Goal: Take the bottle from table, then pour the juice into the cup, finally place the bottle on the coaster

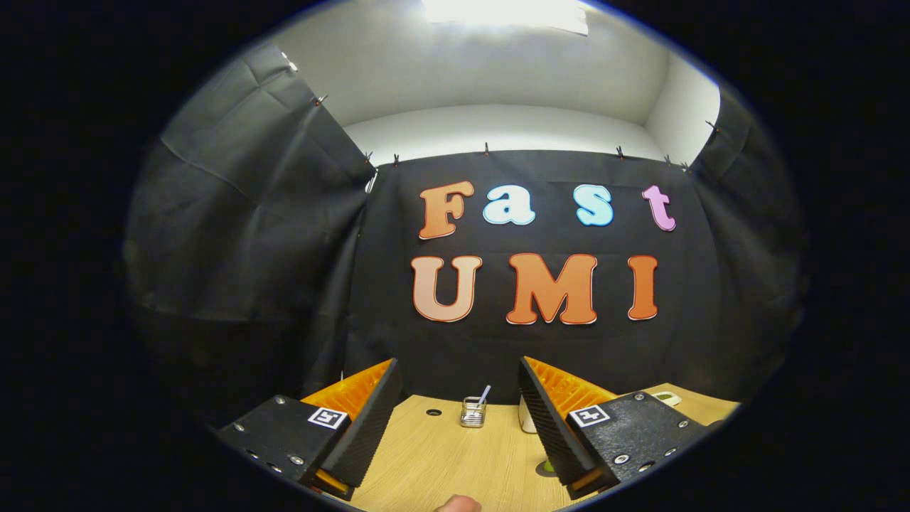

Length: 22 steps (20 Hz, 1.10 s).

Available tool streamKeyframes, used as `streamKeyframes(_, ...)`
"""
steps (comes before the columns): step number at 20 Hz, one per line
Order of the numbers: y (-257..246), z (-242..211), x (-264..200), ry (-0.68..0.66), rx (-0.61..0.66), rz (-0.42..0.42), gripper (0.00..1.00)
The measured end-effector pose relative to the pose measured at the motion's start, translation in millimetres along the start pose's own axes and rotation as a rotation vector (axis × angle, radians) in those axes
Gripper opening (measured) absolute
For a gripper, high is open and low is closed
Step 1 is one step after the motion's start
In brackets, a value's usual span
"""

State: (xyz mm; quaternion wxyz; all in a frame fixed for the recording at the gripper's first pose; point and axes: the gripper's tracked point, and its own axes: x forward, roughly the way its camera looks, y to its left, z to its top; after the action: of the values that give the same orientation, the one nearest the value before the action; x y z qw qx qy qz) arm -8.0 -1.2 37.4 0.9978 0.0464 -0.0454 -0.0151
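My gripper is open and held above a wooden table, with nothing between its fingers. Beyond the fingers, near the table's back edge, stands a small clear glass cup with a straw in it. Right of the cup, a white object is mostly hidden behind the right finger; I cannot tell if it is the bottle. A small green patch lies on the table against the inner side of the right finger, mostly covered by it.
The booth's black cloth wall rises just behind the table. A dark round hole sits in the tabletop left of the cup. A pale object lies at the far right of the table. A person's fingertip shows at the near edge.
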Motion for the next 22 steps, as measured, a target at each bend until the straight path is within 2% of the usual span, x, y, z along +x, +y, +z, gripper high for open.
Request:
streamKeyframes(7, -0.9, -5.9, 3.3, 0.009, -0.072, -0.027, 0.98)
streamKeyframes(11, -11.8, -23.7, 8.7, 0.041, -0.136, -0.052, 0.99)
streamKeyframes(17, -1.7, -17.7, 11.1, -0.016, 0.000, 0.053, 0.99)
streamKeyframes(22, -20.3, -7.7, 12.8, -0.025, -0.017, 0.037, 0.99)
